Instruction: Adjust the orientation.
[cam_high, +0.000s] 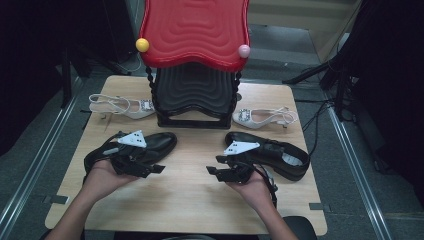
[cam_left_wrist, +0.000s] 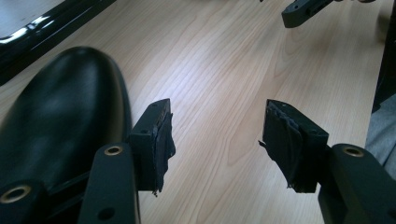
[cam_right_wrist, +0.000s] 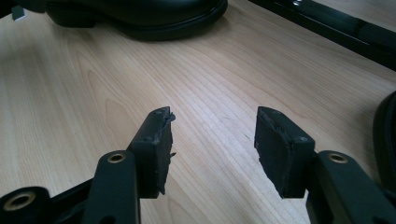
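Both hand-held grippers agape, empty: left hand-held gripper (cam_left_wrist: 215, 140), right hand-held gripper (cam_right_wrist: 212, 149), frayed black pads. Glossy black shoe (cam_left_wrist: 60, 116) beside left; pale wood-grain bench (cam_left_wrist: 224, 60).

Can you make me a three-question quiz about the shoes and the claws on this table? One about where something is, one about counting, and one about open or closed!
1. Where do the two white sandals lie?
A. One on each side of the black stand
B. Both on top of the red seat
C. Both in the person's hands

2. How many black shoes are on the table?
A. One
B. Two
C. Four

3. How is the left claw?
A. Shut on a shoe
B. Shut on nothing
C. Open

Answers:
1 A, one sandal left of the stand, the other sandal right of it.
2 B, a left black shoe and a right black shoe.
3 C, bare wood shows between its jaws.
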